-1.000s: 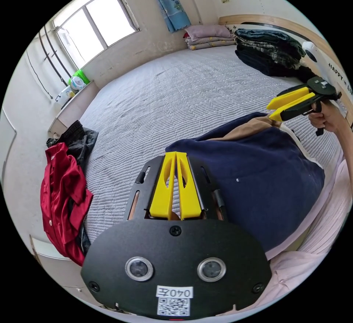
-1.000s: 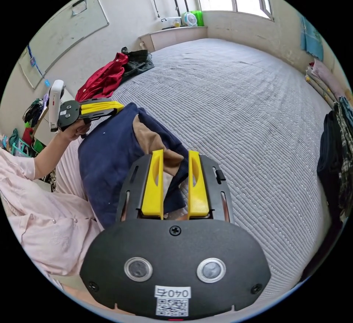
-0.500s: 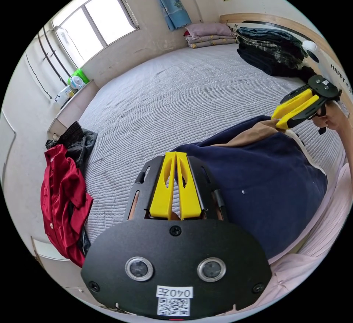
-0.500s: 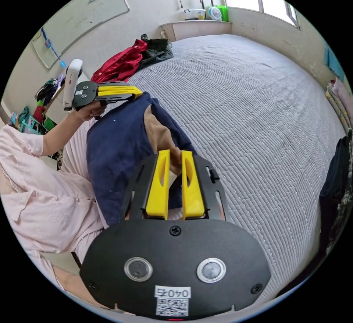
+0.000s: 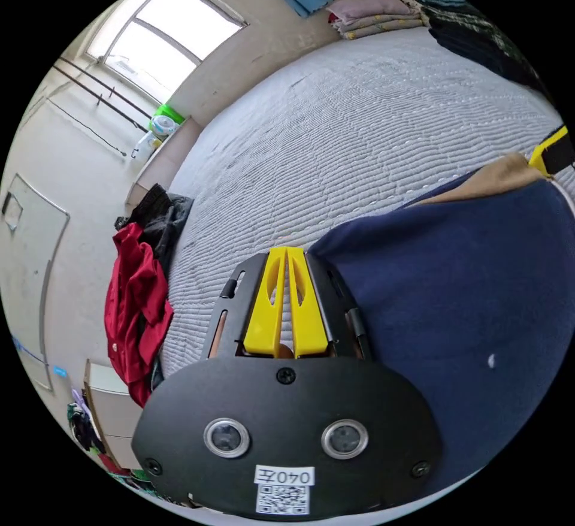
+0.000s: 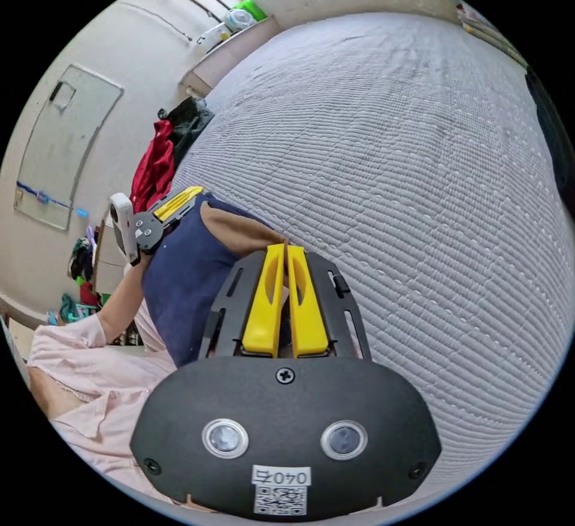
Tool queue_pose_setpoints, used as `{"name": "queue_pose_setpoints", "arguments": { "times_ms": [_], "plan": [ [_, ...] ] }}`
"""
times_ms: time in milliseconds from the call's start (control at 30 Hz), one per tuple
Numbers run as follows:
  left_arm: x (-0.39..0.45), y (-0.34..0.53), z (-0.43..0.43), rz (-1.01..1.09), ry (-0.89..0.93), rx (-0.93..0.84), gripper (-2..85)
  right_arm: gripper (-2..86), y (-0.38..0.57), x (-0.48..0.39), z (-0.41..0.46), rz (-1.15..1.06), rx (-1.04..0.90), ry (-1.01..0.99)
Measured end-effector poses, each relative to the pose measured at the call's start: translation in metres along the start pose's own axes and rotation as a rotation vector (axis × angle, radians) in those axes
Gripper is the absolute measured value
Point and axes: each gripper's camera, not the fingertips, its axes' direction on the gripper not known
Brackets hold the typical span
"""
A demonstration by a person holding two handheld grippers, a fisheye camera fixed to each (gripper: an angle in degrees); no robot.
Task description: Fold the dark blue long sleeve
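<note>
The dark blue long sleeve point(image 5: 461, 298) hangs stretched between my two grippers above the near side of the bed; its tan inner lining point(image 5: 485, 178) shows along the top edge. My left gripper point(image 5: 286, 250) is shut on one top corner of it. In the right gripper view that corner sits in the left gripper point(image 6: 197, 192), held by a person's hand. My right gripper point(image 6: 286, 248) is shut on the other end, where the tan lining point(image 6: 236, 232) meets the dark blue long sleeve point(image 6: 185, 274). A bit of the right gripper point(image 5: 554, 151) shows at the left gripper view's right rim.
A wide bed with a grey quilted cover point(image 5: 359, 118) spreads beyond the garment. A red garment over dark clothes point(image 5: 135, 304) lies at its left edge. Stacked dark clothes point(image 5: 479, 29) and folded blankets point(image 5: 371, 11) sit at the far end. A person in pale pink point(image 6: 90, 370) stands beside the bed.
My right gripper's jaws have gone from open to shut on the garment's tan-lined edge. The garment is now pulled taut between the grippers, and both cameras have tilted.
</note>
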Motion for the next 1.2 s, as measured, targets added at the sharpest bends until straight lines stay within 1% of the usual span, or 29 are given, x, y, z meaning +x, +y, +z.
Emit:
{"name": "queue_pose_setpoints", "arguments": {
  "times_ms": [67,133,200,233,300,367,400,433,467,500,533,567,633,700,767,833,900,933,967,1000,1033,1100,1200],
  "plan": [
    [-0.021,0.005,-0.011,-0.042,-0.002,0.012,-0.9,2.3,0.009,-0.001,-0.008,0.020,0.021,-0.054],
    [-0.043,0.015,-0.035,-0.054,0.051,0.090,-0.9,5.2,0.019,-0.015,-0.023,0.015,0.068,-0.026],
    [-0.069,0.032,-0.065,-0.056,0.267,0.125,-0.9,6.5,0.036,-0.044,-0.042,-0.020,0.171,0.070],
    [-0.073,0.037,-0.071,-0.057,0.332,0.129,-0.9,6.5,0.047,-0.072,-0.047,-0.075,0.222,0.131],
    [-0.083,0.060,-0.085,-0.063,0.548,0.133,-0.9,5.7,0.061,-0.118,-0.040,-0.174,0.243,0.213],
    [-0.081,0.074,-0.084,-0.081,0.616,0.107,-0.9,1.8,0.074,-0.167,-0.008,-0.282,0.225,0.332],
    [-0.077,0.082,-0.079,-0.089,0.592,0.107,-0.9,0.4,0.075,-0.173,0.003,-0.290,0.221,0.379],
    [-0.074,0.086,-0.076,-0.082,0.566,0.119,-0.9,-0.2,0.076,-0.178,0.024,-0.272,0.216,0.498],
    [-0.069,0.089,-0.070,-0.057,0.517,0.140,-0.9,-0.5,0.070,-0.169,0.052,-0.220,0.156,0.644],
    [-0.066,0.090,-0.063,-0.056,0.489,0.160,-0.9,-0.6,0.067,-0.159,0.068,-0.204,0.100,0.710],
    [-0.066,0.089,-0.061,-0.056,0.484,0.166,-0.9,-0.8,0.069,-0.145,0.084,-0.204,0.145,0.695],
    [-0.062,0.083,-0.060,-0.015,0.447,0.156,-0.9,-0.9,0.069,-0.140,0.080,-0.164,0.171,0.641],
    [-0.063,0.075,-0.060,0.039,0.422,0.126,-0.9,-0.9,0.065,-0.140,0.069,-0.117,0.135,0.568],
    [-0.091,0.080,-0.066,-0.023,0.518,0.116,-0.9,-1.0,0.076,-0.143,0.048,-0.059,0.172,0.536],
    [-0.115,0.098,-0.081,-0.078,0.509,0.156,-0.9,-1.0,0.110,-0.163,0.019,-0.080,0.251,0.560],
    [-0.129,0.119,-0.099,-0.096,0.549,0.195,-0.9,-1.0,0.139,-0.180,0.009,-0.107,0.272,0.516],
    [-0.128,0.140,-0.114,-0.072,0.652,0.207,-0.9,-1.0,0.163,-0.198,0.016,-0.148,0.261,0.461],
    [-0.123,0.143,-0.115,-0.052,0.658,0.205,-0.9,-1.0,0.174,-0.208,0.030,-0.166,0.236,0.457],
    [-0.109,0.148,-0.115,-0.002,0.624,0.182,-0.9,-1.0,0.181,-0.212,0.050,-0.178,0.192,0.498],
    [-0.092,0.151,-0.106,0.046,0.538,0.141,-0.9,-1.0,0.183,-0.212,0.063,-0.179,0.160,0.541],
    [-0.085,0.152,-0.099,0.059,0.509,0.128,-0.9,-1.0,0.184,-0.205,0.092,-0.176,0.066,0.634],
    [-0.084,0.154,-0.078,-0.009,0.576,0.103,-0.9,-1.0,0.190,-0.203,0.105,-0.205,0.118,0.622],
    [-0.097,0.144,-0.073,0.005,0.654,0.040,-0.9,-1.0,0.185,-0.204,0.106,-0.233,0.047,0.612]
  ]
}}
